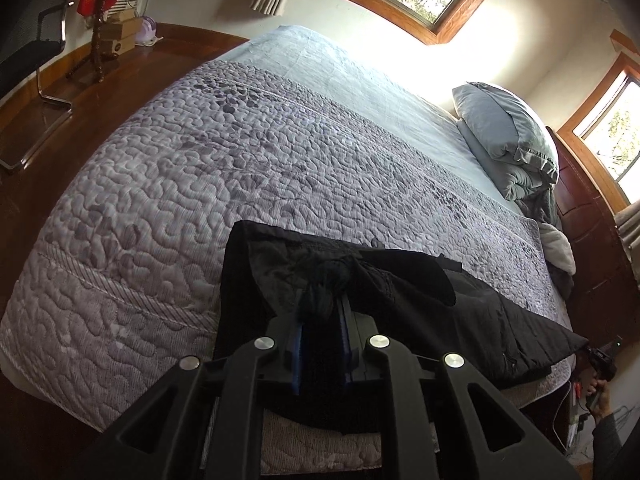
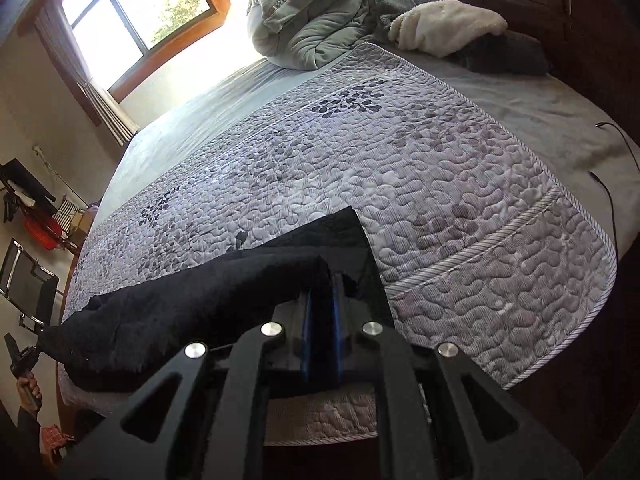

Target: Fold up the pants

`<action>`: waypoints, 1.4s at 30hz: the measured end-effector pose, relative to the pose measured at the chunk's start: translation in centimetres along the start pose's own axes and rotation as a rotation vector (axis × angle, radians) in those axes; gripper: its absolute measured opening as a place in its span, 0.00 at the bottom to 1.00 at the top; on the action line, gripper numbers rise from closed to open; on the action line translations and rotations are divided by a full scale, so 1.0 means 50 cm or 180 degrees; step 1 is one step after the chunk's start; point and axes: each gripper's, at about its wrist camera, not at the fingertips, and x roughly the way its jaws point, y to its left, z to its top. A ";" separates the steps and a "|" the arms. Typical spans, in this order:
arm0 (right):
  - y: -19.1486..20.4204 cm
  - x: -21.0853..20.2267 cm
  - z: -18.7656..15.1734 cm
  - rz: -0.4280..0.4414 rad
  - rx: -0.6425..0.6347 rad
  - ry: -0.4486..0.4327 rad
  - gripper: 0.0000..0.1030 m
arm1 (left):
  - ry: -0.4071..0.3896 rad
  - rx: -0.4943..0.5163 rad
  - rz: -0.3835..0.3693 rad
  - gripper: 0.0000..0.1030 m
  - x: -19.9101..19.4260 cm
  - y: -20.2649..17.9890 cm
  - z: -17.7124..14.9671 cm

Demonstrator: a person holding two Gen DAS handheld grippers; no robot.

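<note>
The black pants are lying across the near edge of the bed, on top of the grey quilted bedspread, with part of the fabric hanging over the bed's front side.

Left claw: the jaws are pressing together on a bunched fold of the pants. The fabric is gathering into a knot at the blue pads and is fanning out from there toward the right. In the right wrist view, the same claw is appearing at the far left edge, gripped by a hand, at the far end of the pants.

Right claw: the jaws are pinching the opposite end of the pants. A thick roll of black fabric is running from the pads away to the left, and a flat corner of the garment is lying on the bedspread just beyond the fingertips. In the left wrist view, this claw is showing at the lower right, past the end of the pants.

A pale green pillow and a bundled duvet are resting at the head of the bed, well apart from the pants. A cream blanket is lying beside the duvet.
</note>
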 end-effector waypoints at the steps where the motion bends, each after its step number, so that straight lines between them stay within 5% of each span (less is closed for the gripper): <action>1: 0.000 0.001 -0.010 -0.0013 0.0007 0.0008 0.08 | 0.0018 -0.0003 0.0001 0.15 0.001 0.003 -0.009; 6: -0.003 0.002 -0.043 -0.0040 0.0040 0.0034 0.09 | 0.0093 0.0050 0.0100 0.18 0.005 0.010 -0.045; 13: -0.023 0.012 -0.081 -0.0222 0.0109 0.0128 0.29 | 0.0283 0.0247 0.0575 0.33 0.017 0.026 -0.095; 18: -0.057 0.010 -0.106 -0.0308 0.0290 0.0188 0.44 | 0.0317 0.0041 0.0885 0.39 0.001 0.082 -0.132; 23: -0.106 0.004 -0.140 -0.0229 0.0814 0.0201 0.51 | 0.0017 -0.0544 0.0501 0.56 -0.048 0.121 -0.159; 29: -0.174 0.008 -0.208 0.0309 0.1794 0.0095 0.52 | -0.0020 -0.0839 0.0014 0.77 -0.010 0.093 -0.162; 35: -0.177 0.051 -0.240 0.0607 0.2170 0.0113 0.55 | 0.0237 -0.0764 0.0122 0.70 0.072 0.060 -0.153; 36: -0.171 0.061 -0.239 0.0613 0.2167 0.0127 0.55 | 0.0280 -0.0797 0.0096 0.56 0.081 0.061 -0.152; 42: -0.158 0.133 -0.218 0.0595 0.2230 0.0173 0.53 | 0.0322 -0.0798 0.0342 0.30 0.095 0.059 -0.156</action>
